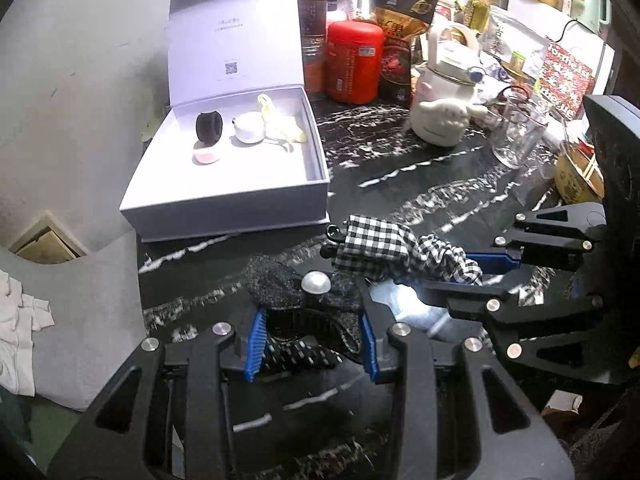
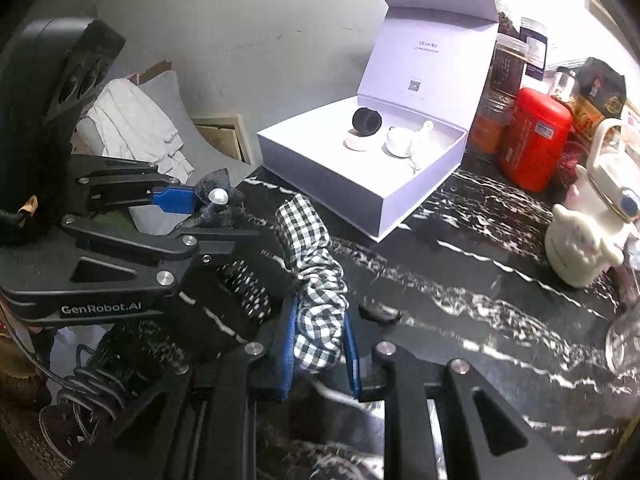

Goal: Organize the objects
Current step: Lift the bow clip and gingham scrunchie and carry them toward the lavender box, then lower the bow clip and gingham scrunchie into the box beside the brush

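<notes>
A gingham scrunchie [image 2: 316, 300] and pearl-trimmed bow clip [image 1: 296, 292] are being gripped by the right gripper [image 2: 318, 354] and left gripper [image 1: 312, 344], seemingly bound for the open gift box [image 1: 224, 204].

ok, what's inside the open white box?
In the white box: black band on a pink disc, a white round case, a yellowish item. Beneath them is hidden.

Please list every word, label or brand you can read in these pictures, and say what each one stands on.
"GenRobot.AI": on the side of the left gripper.
"ULucky": inside the lid of the white box; the smaller line and the square code under it are too small to read.
"Torrificass", partly legible: on the red card.
Labels on the red tin, the jars and the bags are too blurred to read.
</notes>
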`<state>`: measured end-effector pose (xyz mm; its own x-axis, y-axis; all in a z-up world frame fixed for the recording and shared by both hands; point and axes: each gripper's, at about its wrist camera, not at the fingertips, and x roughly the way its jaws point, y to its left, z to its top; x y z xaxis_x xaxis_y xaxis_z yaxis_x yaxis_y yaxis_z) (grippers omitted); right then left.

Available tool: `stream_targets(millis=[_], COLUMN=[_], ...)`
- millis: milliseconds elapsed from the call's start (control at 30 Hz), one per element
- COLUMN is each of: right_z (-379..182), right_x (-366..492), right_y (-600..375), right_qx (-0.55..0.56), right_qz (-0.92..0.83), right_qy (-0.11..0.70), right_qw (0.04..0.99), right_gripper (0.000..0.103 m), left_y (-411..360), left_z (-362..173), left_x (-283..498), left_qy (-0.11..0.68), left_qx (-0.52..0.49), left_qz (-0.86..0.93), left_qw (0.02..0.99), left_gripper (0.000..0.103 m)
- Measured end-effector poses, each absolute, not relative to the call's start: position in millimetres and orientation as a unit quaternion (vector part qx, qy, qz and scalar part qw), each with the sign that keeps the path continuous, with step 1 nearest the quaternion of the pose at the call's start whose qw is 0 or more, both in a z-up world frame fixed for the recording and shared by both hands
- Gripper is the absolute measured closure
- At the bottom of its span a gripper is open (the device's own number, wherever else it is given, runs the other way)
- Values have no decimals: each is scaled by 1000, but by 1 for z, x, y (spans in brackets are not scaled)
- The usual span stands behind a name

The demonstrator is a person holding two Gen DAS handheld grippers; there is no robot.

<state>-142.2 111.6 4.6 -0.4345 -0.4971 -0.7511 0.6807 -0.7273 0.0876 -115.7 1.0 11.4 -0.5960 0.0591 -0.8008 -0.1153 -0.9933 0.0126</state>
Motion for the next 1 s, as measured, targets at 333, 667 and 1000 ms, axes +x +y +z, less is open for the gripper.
stream_targets(millis=[333,667,1000], right_z=[6,12,26], right_x=[-181,-210,-244], right_y=[106,95,79], right_qx=[397,386,370], right_qz=[-841,-846,-846], right_qy=[114,120,124], right_qw=[350,347,363], right_gripper=[82,82,82], left_y=[-10,-20,-36], left_z=[9,10,17], left_x=[-155,-187,-220], left_qy=[42,48,47], left_qx=[-455,-449,-443], left_qz=[888,890,894], left_qw=[49,65,48], left_gripper=[67,67,67])
